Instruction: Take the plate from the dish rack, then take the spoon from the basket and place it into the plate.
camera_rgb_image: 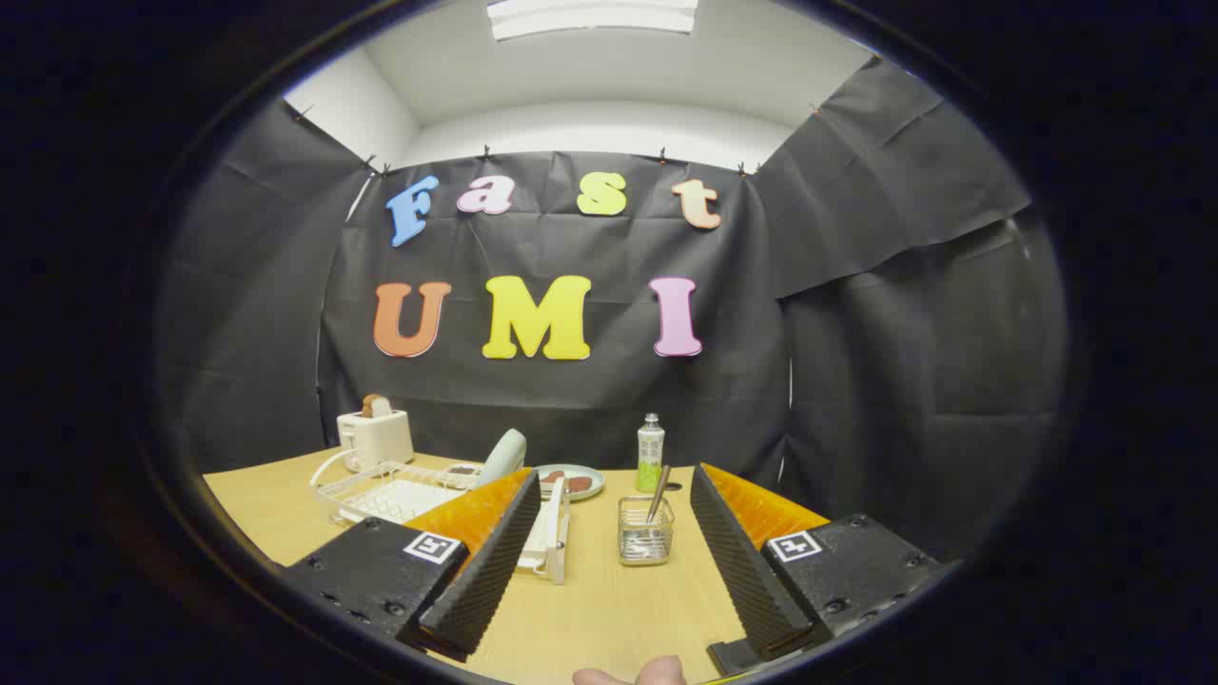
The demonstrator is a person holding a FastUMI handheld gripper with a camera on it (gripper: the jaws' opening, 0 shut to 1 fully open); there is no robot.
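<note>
Hand-held gripper (609,533): released, fingers wide apart above the table (609,609).
Spoon (658,493): upright in basket (645,533), just ahead between the fingers.
Plate (502,457): upright in dish rack (400,495), ahead-left.

The tool (614,533) is hovering over the light wooden table (609,618) with its two fingers spread wide apart, gripping nothing. Between the fingers and just ahead, a small clear square basket (645,531) is holding a metal spoon (658,493) that is leaning upright. To the left, a white wire dish rack (400,495) is carrying a pale round plate (502,457) standing on edge. Beyond the basket, a flat grey-green dish (571,481) with brown food and a green bottle with a white cap (650,453) are standing. A white toaster (376,436) is sitting behind the rack. A fingertip (657,672) is showing near the tool's base.
</note>
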